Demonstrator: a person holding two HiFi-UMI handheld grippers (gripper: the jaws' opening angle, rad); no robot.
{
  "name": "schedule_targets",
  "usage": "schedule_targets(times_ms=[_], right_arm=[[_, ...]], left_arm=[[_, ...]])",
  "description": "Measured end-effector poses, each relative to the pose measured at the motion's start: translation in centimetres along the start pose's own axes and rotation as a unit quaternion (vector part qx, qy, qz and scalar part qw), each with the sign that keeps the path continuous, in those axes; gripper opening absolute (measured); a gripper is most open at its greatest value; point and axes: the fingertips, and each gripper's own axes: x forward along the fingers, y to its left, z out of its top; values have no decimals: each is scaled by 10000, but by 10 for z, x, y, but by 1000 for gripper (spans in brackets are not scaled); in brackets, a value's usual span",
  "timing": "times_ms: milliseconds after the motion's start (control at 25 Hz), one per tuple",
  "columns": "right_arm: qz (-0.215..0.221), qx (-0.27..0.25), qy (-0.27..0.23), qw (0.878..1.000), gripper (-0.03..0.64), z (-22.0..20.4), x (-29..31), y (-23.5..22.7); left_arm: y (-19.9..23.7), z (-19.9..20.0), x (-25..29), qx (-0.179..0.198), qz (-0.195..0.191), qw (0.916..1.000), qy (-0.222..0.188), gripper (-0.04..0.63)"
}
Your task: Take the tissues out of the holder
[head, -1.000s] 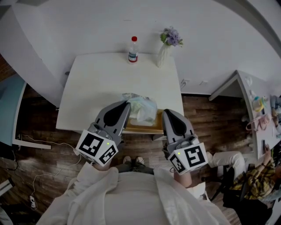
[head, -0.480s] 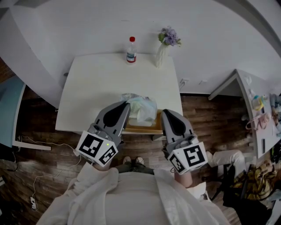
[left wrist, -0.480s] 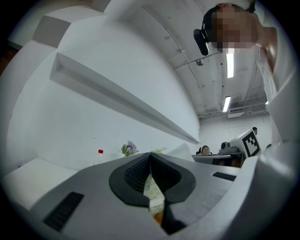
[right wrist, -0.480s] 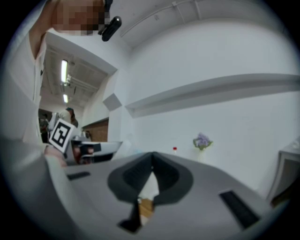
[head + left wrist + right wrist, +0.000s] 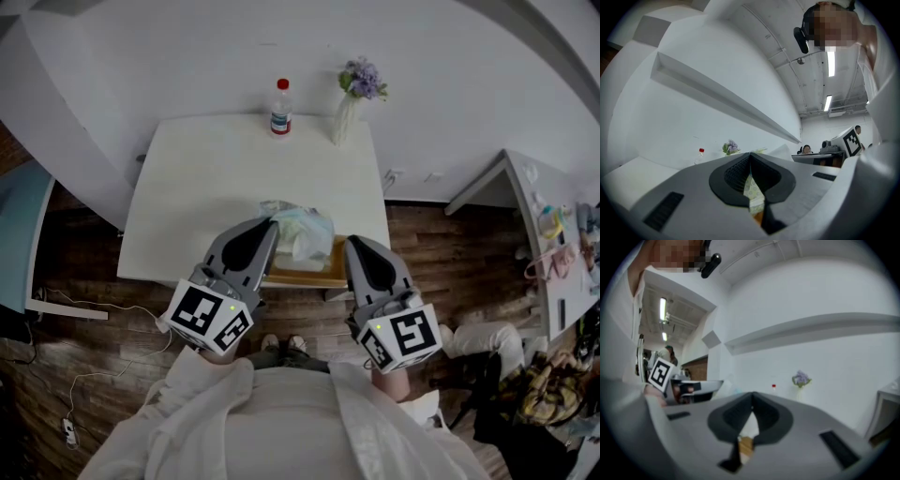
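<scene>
My left claw [image 5: 270,223] clenched, tip at the tissues [image 5: 305,231] in the wooden holder [image 5: 309,275] on the table's [image 5: 206,178] near edge, right claw [image 5: 354,242] beside the holder, left gripper view, jaws pressed together, tissues below, right gripper view, jaws likewise together.

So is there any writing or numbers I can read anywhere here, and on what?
No text here is legible.
Print on the bottle label: too small to read.
Print on the tissue pack: too blurred to read.
Pattern on the marker cubes: black-and-white squares, not words.
</scene>
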Motion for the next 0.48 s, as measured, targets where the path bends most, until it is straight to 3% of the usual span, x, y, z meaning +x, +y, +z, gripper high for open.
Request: schedule_targets(times_ms=[480], right_arm=[[8,-3,93,10000,11,-1,3,3]], left_arm=[[1,5,-1,2,-16,10000,-78,17]])
